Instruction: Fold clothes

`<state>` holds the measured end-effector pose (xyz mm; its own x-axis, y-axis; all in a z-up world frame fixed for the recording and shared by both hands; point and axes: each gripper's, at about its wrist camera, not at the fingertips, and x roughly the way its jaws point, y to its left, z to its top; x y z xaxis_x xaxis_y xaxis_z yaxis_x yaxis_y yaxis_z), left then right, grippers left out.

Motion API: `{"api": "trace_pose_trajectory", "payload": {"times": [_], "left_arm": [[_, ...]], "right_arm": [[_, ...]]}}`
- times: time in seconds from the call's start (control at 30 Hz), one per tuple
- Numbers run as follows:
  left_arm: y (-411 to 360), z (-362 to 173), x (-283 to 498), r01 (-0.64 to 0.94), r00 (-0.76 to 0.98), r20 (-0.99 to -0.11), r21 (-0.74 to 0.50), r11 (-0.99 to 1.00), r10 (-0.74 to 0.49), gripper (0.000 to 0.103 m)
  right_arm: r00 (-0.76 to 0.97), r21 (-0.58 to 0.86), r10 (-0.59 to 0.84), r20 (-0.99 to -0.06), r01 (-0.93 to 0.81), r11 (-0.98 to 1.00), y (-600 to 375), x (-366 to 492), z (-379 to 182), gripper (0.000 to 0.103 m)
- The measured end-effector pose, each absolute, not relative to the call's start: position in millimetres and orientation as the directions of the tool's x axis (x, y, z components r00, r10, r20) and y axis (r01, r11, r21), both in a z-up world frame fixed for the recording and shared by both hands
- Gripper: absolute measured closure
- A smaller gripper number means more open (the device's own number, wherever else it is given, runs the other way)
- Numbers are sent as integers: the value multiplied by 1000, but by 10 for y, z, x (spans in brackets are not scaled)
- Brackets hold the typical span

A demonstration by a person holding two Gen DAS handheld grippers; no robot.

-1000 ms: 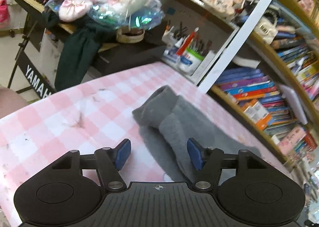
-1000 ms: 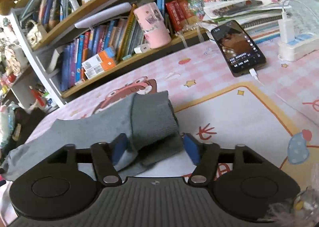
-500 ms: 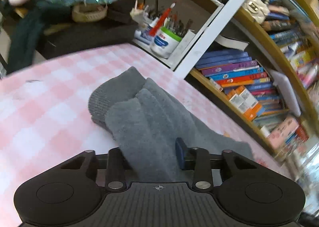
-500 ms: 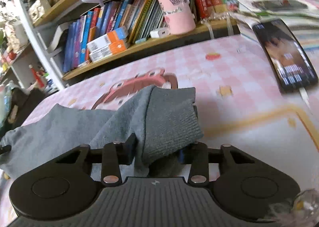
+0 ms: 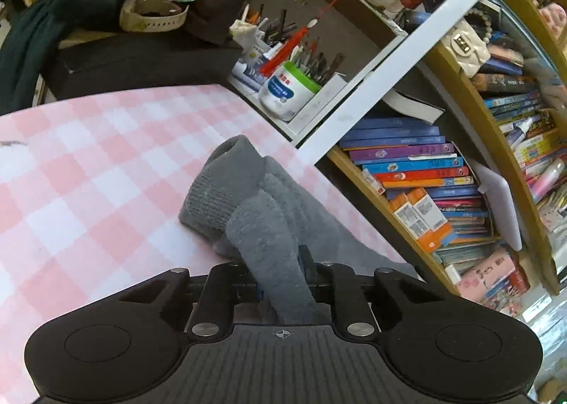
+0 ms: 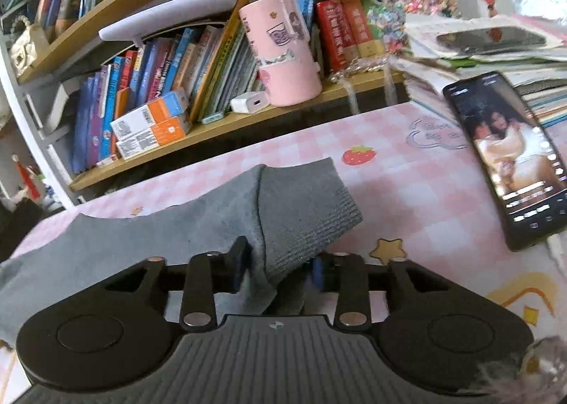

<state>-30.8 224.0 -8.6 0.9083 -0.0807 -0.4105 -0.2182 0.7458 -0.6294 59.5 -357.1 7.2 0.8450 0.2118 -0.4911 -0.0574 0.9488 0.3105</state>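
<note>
With both ends pinched, fold barely started: left tongs (image 5: 280,278) closed on the grey garment (image 5: 262,212), right tongs (image 6: 278,271) closed on its ribbed cuff (image 6: 312,212). Garment lies on the desk (image 5: 88,170); folding over remains.

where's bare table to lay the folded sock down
Left gripper and right gripper each pinch the grey sock. Bare pink checked cloth lies left of the sock in the left view. Another free patch sits between the sock's cuff and the phone. Crowded: the bookshelf edge behind.
</note>
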Motion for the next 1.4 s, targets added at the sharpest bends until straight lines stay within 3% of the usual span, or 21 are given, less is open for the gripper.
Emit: {"api": "trace_pose_trajectory", "payload": {"times": [0.03,0.1,0.27,0.37,0.5,0.77,1.2,1.4], "left_arm": [[2220,-88,-305,-220,908,-413,-618,755,-74,82],[2191,-95,-301,-223,907,-417,-600,768,-62,79],[2204,-133,-317,-234,909,-415,-598,766,-46,50],[2226,-149,-338,-229,915,-402,-603,764,-43,45],[2227,-160,-339,-209,920,-387,-605,768,-54,39],[2202,-149,-324,-186,923,-379,-602,777,-73,27],[2171,-137,-302,-171,922,-377,-593,787,-84,20],[2151,-130,-284,-174,923,-376,-588,790,-77,16]], "right_arm": [[858,303,197,-474,-51,952,-3556,540,95,54],[890,292,163,-426,-35,956,-3518,397,145,23],[945,255,108,-310,-26,967,-3371,49,237,10],[956,195,127,-265,-76,978,-3184,-65,293,2],[937,75,226,-268,-213,974,-2783,-58,346,0],[805,-34,414,-425,-471,882,-1895,218,218,0],[715,-122,447,-538,-591,798,-1042,528,73,0],[708,-140,503,-497,-637,758,-950,333,168,0]]}}
